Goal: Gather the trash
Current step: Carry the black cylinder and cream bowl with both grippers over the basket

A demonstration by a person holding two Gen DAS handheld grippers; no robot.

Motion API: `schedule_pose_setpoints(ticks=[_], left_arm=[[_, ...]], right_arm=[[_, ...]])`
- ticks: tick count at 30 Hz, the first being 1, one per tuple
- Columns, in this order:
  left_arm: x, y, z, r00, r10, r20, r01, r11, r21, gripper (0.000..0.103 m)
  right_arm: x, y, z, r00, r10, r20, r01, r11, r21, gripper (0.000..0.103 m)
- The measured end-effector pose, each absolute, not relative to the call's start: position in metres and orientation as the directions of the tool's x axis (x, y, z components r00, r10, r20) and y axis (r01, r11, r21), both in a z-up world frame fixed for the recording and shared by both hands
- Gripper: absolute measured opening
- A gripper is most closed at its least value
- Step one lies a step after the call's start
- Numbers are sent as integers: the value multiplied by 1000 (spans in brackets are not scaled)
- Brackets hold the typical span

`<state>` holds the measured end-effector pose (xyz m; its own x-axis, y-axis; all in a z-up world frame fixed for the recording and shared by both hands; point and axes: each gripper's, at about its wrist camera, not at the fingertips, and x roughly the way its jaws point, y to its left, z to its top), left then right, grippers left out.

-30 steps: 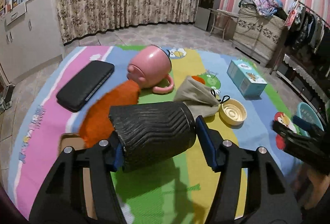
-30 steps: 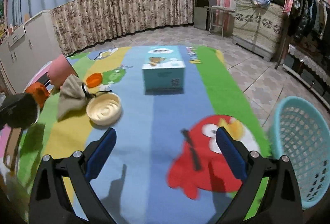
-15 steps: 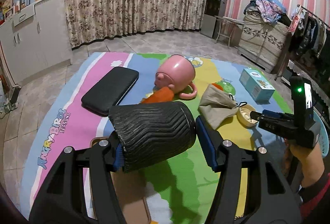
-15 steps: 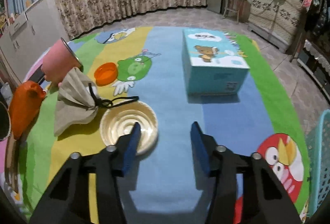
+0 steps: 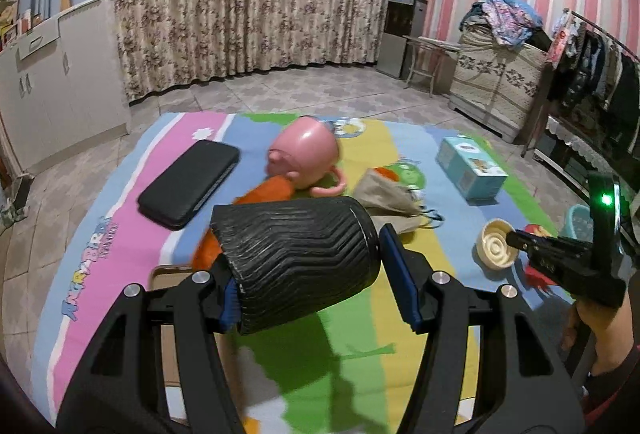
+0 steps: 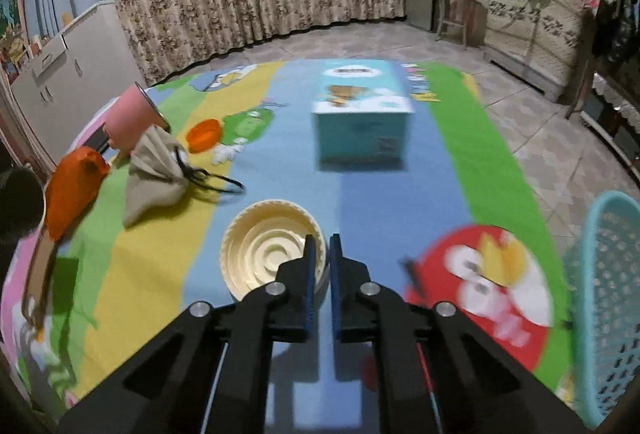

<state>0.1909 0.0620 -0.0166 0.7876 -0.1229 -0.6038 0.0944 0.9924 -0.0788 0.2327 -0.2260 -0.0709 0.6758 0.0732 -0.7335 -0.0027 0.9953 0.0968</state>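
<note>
A black ribbed cup (image 5: 296, 254) lies sideways between the pads of my left gripper (image 5: 312, 286), which is shut on it above the colourful mat. A cream ridged bowl (image 6: 264, 246) sits on the mat's blue stripe. My right gripper (image 6: 322, 250) has closed on its near rim, with one finger inside the bowl and one outside. The left wrist view shows the same bowl (image 5: 494, 246) with the right gripper (image 5: 516, 236) at its edge. A turquoise basket (image 6: 608, 294) stands at the mat's right edge.
On the mat lie an orange bag (image 6: 74, 182), a beige drawstring pouch (image 6: 154, 174), a tipped pink mug (image 6: 130, 116), an orange lid (image 6: 204, 134), a blue tissue box (image 6: 362, 118) and a black case (image 5: 188, 182). Cabinets stand left, furniture right.
My right gripper went from wide open to closed, moving forward to the cream bowl and gripping its rim. My left gripper kept its hold on the black cup and drew back slightly.
</note>
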Motion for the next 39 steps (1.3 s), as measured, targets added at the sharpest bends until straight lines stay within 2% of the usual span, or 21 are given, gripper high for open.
schedule_pose_setpoints(ticks=[17,25,39], left_arm=[[168,-87,-4,779,-269,-567,283,957,-64,59],[169,-170,-6,752,-341,-564,368,927,-70,59],[166,-320,-33,667,-500,-552,553,829,-84,59]], right_arm=[[127,-389,-29,761,-93,-642,242,959,148,7],[109,-462,-45,737,-204,-644,376,916,141,7],[92,-524,-59,735,-259,-627,462,868,183,7]])
